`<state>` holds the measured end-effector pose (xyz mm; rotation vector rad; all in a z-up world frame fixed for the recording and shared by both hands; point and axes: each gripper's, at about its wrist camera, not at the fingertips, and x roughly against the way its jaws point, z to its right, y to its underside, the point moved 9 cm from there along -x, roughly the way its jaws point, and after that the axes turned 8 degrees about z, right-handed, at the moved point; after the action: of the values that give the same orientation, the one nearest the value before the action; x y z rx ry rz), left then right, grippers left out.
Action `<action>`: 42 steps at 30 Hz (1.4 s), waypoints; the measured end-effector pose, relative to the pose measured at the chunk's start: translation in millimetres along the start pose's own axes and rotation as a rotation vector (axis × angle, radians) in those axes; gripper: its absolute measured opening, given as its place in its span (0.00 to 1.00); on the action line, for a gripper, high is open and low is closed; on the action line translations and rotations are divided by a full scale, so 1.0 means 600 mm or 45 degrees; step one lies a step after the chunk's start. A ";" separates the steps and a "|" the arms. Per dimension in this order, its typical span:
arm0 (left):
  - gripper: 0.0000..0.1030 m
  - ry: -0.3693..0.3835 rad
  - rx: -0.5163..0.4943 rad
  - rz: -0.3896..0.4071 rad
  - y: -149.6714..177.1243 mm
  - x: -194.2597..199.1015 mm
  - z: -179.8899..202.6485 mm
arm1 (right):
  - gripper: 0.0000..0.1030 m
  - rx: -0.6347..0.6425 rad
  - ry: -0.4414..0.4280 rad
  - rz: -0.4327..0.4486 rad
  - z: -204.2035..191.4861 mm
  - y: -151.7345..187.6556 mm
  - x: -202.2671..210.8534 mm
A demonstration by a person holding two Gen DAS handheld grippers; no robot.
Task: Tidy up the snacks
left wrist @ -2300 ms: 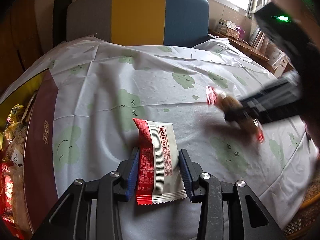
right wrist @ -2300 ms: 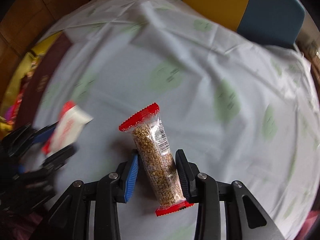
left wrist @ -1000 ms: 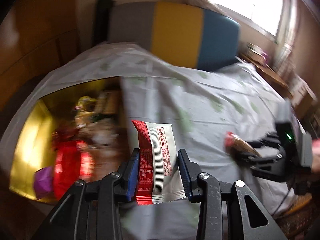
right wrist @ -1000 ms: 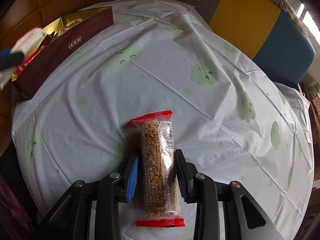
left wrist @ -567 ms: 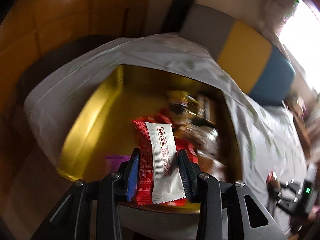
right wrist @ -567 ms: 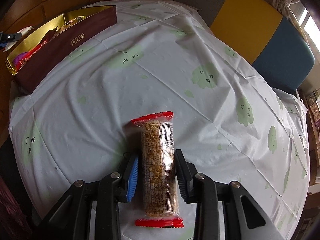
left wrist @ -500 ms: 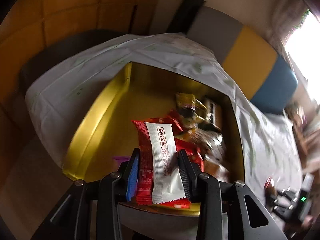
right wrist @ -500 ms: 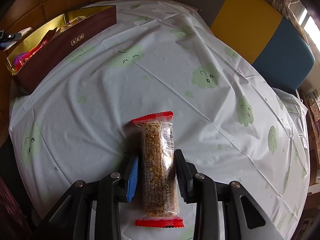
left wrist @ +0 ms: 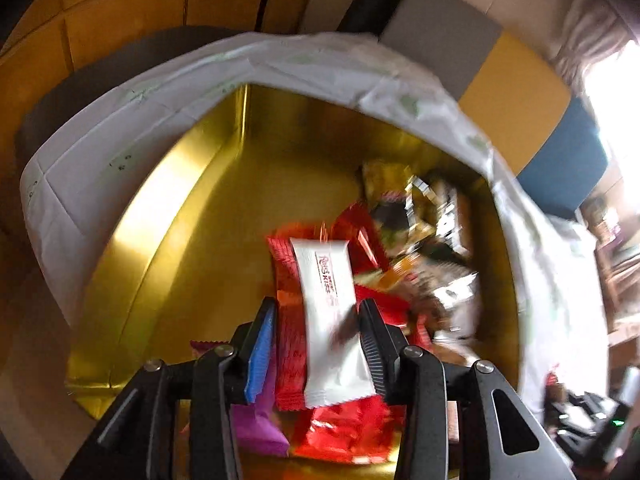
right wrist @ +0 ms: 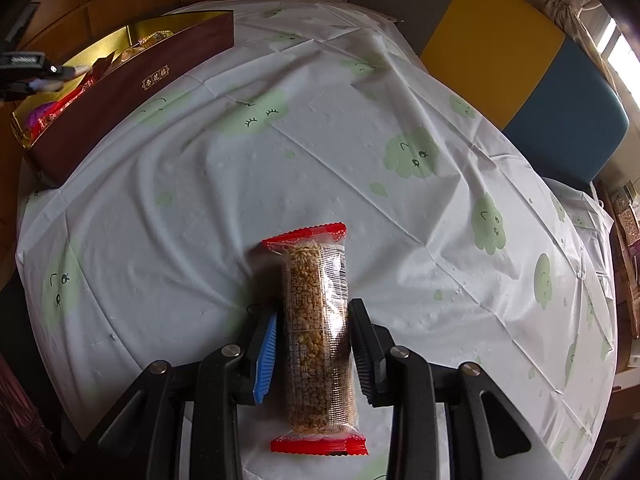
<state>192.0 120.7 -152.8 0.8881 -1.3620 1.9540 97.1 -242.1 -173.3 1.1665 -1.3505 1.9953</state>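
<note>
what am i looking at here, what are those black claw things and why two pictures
The black claws are two hand-held grippers; a person carries one in each hand, and each has a camera looking out along its fingers, so you get one picture per gripper.

In the left picture, the left gripper is over a gold-lined snack box that already holds mixed wrappers. Its jaws have just been opening, with a red and white snack packet between them.

In the right picture, the right gripper holds a clear, red-ended grain bar above a table under a white tablecloth with green clouds. The same box, dark red outside, sits at the far left.
</note>
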 end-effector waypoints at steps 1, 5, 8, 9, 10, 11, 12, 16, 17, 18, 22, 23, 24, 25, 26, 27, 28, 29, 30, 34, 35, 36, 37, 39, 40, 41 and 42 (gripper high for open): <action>0.41 -0.018 0.005 -0.011 0.005 -0.005 -0.006 | 0.33 0.000 0.001 0.000 0.000 0.000 0.000; 0.52 -0.017 0.035 -0.012 0.014 0.000 -0.018 | 0.33 0.001 0.001 -0.001 -0.001 0.000 0.000; 0.52 -0.051 -0.010 0.021 0.015 0.012 -0.020 | 0.33 0.001 0.002 -0.001 -0.001 0.000 0.000; 0.52 -0.058 -0.025 0.029 0.016 0.016 -0.020 | 0.33 0.001 0.002 0.000 -0.001 0.000 0.000; 0.52 -0.062 -0.031 0.034 0.018 0.020 -0.020 | 0.33 0.003 0.004 0.000 0.000 0.000 0.000; 0.52 -0.069 -0.040 0.044 0.019 0.024 -0.020 | 0.33 0.005 0.006 0.001 -0.001 0.000 0.000; 0.52 -0.076 -0.050 0.052 0.021 0.028 -0.019 | 0.33 0.006 0.007 0.001 -0.001 0.000 0.000; 0.53 -0.115 -0.118 0.096 0.026 0.045 -0.009 | 0.32 0.014 0.014 0.002 -0.002 0.000 -0.001; 0.57 -0.134 -0.141 0.103 0.028 0.049 -0.006 | 0.31 0.020 0.017 0.003 -0.003 -0.001 0.000; 0.60 -0.148 -0.158 0.108 0.030 0.053 -0.003 | 0.30 0.029 0.015 0.004 -0.006 -0.001 0.000; 0.63 -0.149 -0.207 0.145 0.036 0.075 0.009 | 0.30 0.047 0.030 0.007 -0.007 0.001 0.000; 0.63 -0.151 -0.216 0.155 0.037 0.080 0.011 | 0.30 0.045 0.028 0.007 -0.007 0.002 0.000; 0.63 -0.152 -0.222 0.167 0.037 0.086 0.014 | 0.30 0.044 0.028 0.007 -0.007 0.002 0.000; 0.63 -0.150 -0.224 0.173 0.036 0.089 0.017 | 0.30 0.044 0.028 0.007 -0.006 0.002 0.000; 0.63 -0.144 -0.227 0.181 0.037 0.094 0.020 | 0.30 0.043 0.027 0.006 -0.006 0.002 0.000; 0.63 -0.142 -0.231 0.187 0.037 0.099 0.023 | 0.30 0.040 0.025 0.005 -0.006 0.002 0.000; 0.63 -0.144 -0.234 0.192 0.037 0.101 0.026 | 0.30 0.030 0.019 0.003 -0.004 0.003 -0.001; 0.63 -0.144 -0.237 0.198 0.038 0.104 0.028 | 0.30 0.025 0.015 0.001 -0.004 0.002 -0.001; 0.63 -0.141 -0.241 0.205 0.039 0.108 0.030 | 0.30 0.022 0.013 0.000 -0.003 0.002 -0.002; 0.62 -0.148 -0.268 0.231 0.044 0.123 0.039 | 0.30 0.027 0.017 0.000 -0.002 0.001 -0.002; 0.63 -0.150 -0.277 0.238 0.045 0.126 0.041 | 0.30 0.027 0.018 0.000 -0.003 0.001 -0.002; 0.63 -0.150 -0.285 0.247 0.046 0.130 0.043 | 0.30 0.027 0.018 0.000 -0.003 0.001 -0.002; 0.62 -0.150 -0.288 0.250 0.047 0.132 0.045 | 0.30 0.025 0.018 0.000 -0.002 0.001 -0.003; 0.62 -0.148 -0.297 0.254 0.049 0.136 0.048 | 0.30 0.017 0.013 -0.002 -0.003 0.001 -0.002; 0.62 -0.145 -0.298 0.255 0.049 0.137 0.050 | 0.30 0.010 0.010 -0.002 -0.002 0.001 -0.003; 0.62 -0.141 -0.300 0.255 0.050 0.138 0.051 | 0.30 0.008 0.009 -0.002 -0.002 0.001 -0.003; 0.62 -0.137 -0.302 0.256 0.051 0.139 0.052 | 0.30 0.007 0.009 -0.002 -0.002 0.001 -0.003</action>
<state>124.1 89.6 -95.9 0.7781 -1.7632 1.8593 96.8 -241.1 -175.2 1.1615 -1.3415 2.0011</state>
